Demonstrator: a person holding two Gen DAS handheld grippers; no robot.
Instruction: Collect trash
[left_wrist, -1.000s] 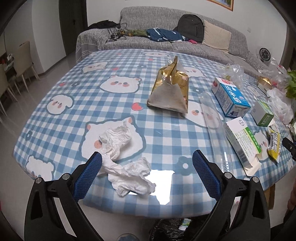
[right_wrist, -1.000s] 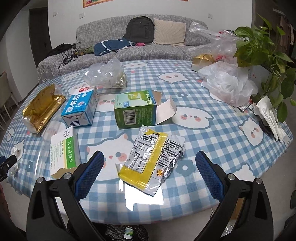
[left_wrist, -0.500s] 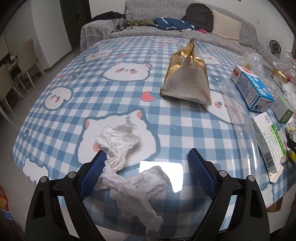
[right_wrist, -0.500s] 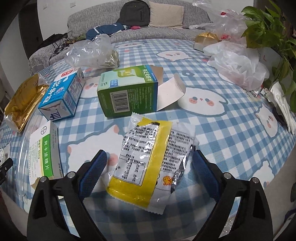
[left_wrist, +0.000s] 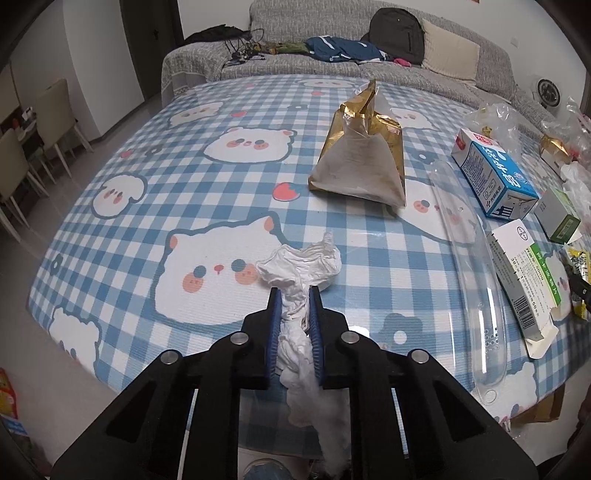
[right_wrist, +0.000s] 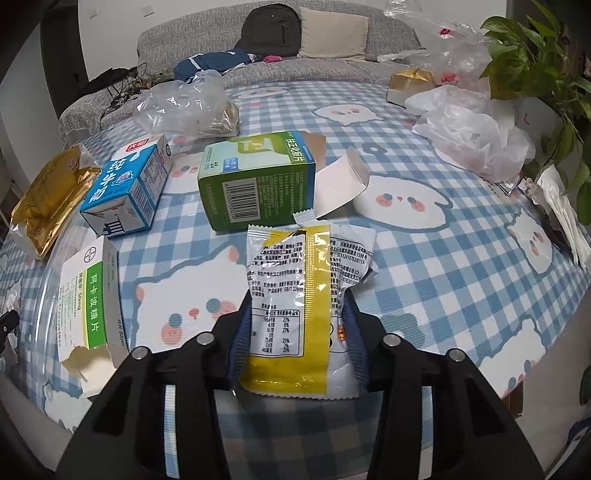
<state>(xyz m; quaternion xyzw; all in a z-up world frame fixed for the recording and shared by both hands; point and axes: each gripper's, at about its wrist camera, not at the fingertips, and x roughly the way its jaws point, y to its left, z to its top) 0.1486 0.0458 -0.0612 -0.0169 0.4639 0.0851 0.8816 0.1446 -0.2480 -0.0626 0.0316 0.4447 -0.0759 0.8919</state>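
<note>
Both grippers, wide open a second ago, now closing: left gripper (left_wrist: 294, 291) on tissue (left_wrist: 301, 266), right gripper (right_wrist: 295, 306) on wrapper (right_wrist: 295, 280).

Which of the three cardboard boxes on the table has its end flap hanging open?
The dark green box in the middle: its white end flap sticks out to the right. The blue milk carton looks shut, and the white-and-green medicine box has a torn end instead.
</note>
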